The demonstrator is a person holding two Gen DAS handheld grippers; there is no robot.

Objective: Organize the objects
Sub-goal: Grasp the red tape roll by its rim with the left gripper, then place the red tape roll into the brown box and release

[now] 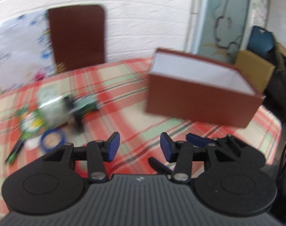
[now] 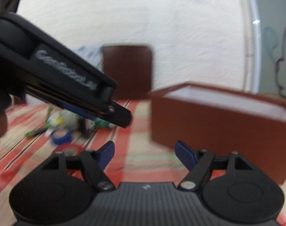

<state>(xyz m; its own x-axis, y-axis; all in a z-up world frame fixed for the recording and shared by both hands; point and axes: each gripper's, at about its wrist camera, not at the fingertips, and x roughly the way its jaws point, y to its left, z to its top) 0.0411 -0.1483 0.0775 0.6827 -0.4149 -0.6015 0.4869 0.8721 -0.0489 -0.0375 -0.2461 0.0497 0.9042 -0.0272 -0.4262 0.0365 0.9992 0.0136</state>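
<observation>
Both grippers, left (image 1: pixel 139 146) and right (image 2: pixel 144 155), are held open and empty. One brown box (image 1: pixel 199 101) is seen at 2 o'clock, one blue tape roll (image 1: pixel 52 140) at 9; the logo stays unreadable.

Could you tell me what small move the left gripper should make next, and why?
Probably swing the left gripper left toward the blue tape roll. Its jaws are open and empty, the brown box stands open on the right, and the loose items still lie in a blurred pile on the plaid cloth.

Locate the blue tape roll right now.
The blue tape roll lies flat on the plaid tablecloth, lower left in the left wrist view, in front of the blurred clutter pile and far left of the open brown cardboard box.
</observation>
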